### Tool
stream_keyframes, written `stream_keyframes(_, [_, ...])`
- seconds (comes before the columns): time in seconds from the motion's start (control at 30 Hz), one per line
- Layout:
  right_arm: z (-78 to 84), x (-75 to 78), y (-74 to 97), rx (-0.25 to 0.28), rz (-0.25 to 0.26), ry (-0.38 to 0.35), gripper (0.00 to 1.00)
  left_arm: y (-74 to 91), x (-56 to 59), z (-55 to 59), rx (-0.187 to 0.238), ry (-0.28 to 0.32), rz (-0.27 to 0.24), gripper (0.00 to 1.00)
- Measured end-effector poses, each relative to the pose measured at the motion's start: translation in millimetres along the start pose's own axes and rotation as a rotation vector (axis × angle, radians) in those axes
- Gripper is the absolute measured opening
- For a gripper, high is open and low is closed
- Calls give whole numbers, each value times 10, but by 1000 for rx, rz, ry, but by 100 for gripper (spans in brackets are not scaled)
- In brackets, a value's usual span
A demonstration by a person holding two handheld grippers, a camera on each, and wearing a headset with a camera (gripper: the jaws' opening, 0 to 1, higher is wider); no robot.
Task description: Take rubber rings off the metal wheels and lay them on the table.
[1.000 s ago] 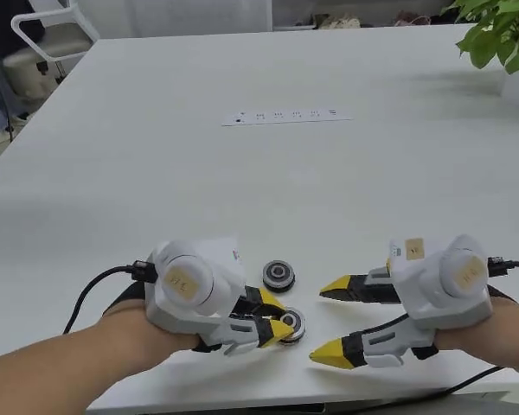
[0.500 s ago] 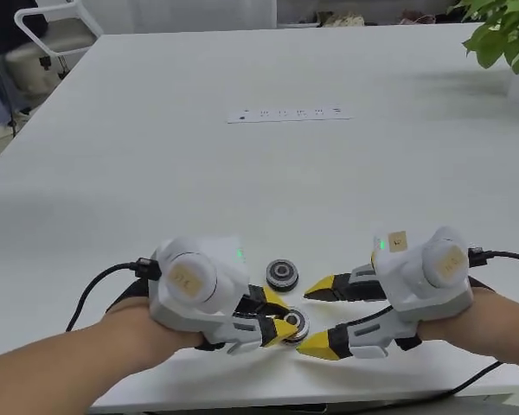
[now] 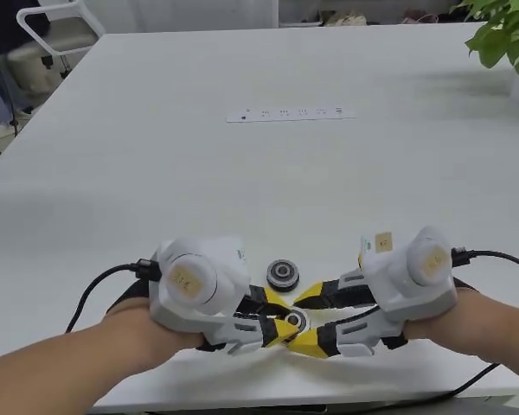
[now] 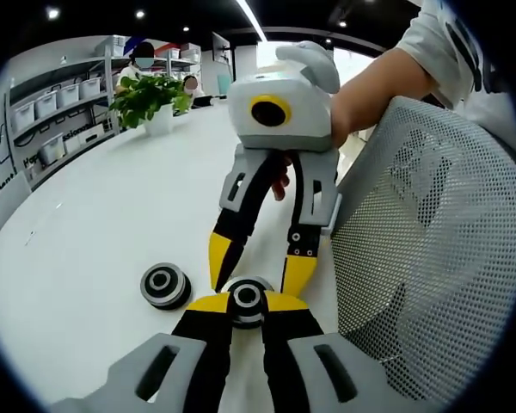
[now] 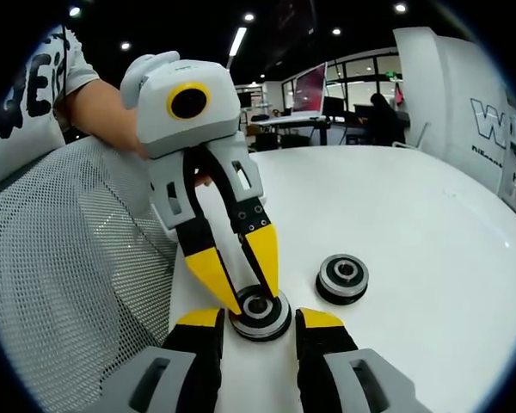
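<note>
A wide white surface (image 3: 242, 173) runs away toward 12 o'clock. A white power strip (image 3: 290, 113) lies flat far out on it, and a leafy plant (image 3: 502, 35) stands at the 1 o'clock corner.

The work sits at the near 6 o'clock edge. Two metal wheels lie flat there with their axle holes pointing up. The near wheel (image 3: 292, 321) is caught between the two tools, and the spare wheel (image 3: 283, 273) rests free just beside it at about 11 o'clock, touching nothing.

The left hand-held gripper (image 4: 247, 303) reaches in from 9 o'clock. Its yellow tips press on opposite sides of the near wheel, so it looks clenched on it and steadying it against the surface. The right hand-held gripper (image 5: 258, 318) comes from 3 o'clock, head-on to the left one. Its jaws are spread, with a tip on either side of the same wheel and a gap showing at each, so it is released and straddling rather than gripping.

The dark outer band (image 5: 260, 334), which I take to be the rubber ring, is seated on the wheel, and no ring lies loose on the surface. A wheel lying flat has no long axis in plan. What matters is that the rim sits squarely between the right jaws, dead ahead at their 12 o'clock. The right tool is therefore the one placed to pinch the ring and peel it off while the left one holds the wheel.
</note>
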State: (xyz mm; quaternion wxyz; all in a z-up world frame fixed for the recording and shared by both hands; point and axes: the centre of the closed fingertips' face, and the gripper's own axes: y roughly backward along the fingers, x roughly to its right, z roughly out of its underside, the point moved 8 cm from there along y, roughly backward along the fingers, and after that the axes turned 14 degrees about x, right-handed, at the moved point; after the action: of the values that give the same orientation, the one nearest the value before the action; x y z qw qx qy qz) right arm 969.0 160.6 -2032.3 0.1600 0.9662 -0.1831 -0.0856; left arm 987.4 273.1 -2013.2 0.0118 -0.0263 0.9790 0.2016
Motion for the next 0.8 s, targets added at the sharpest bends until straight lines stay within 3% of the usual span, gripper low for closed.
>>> stream_keyframes(0.27, [6, 4, 48, 33, 23, -58, 26, 0, 4, 3, 4, -1, -1, 8])
stream_keyframes(0.8, [50, -33, 154, -32, 40, 33, 15, -2, 7, 6, 6, -1, -4, 8])
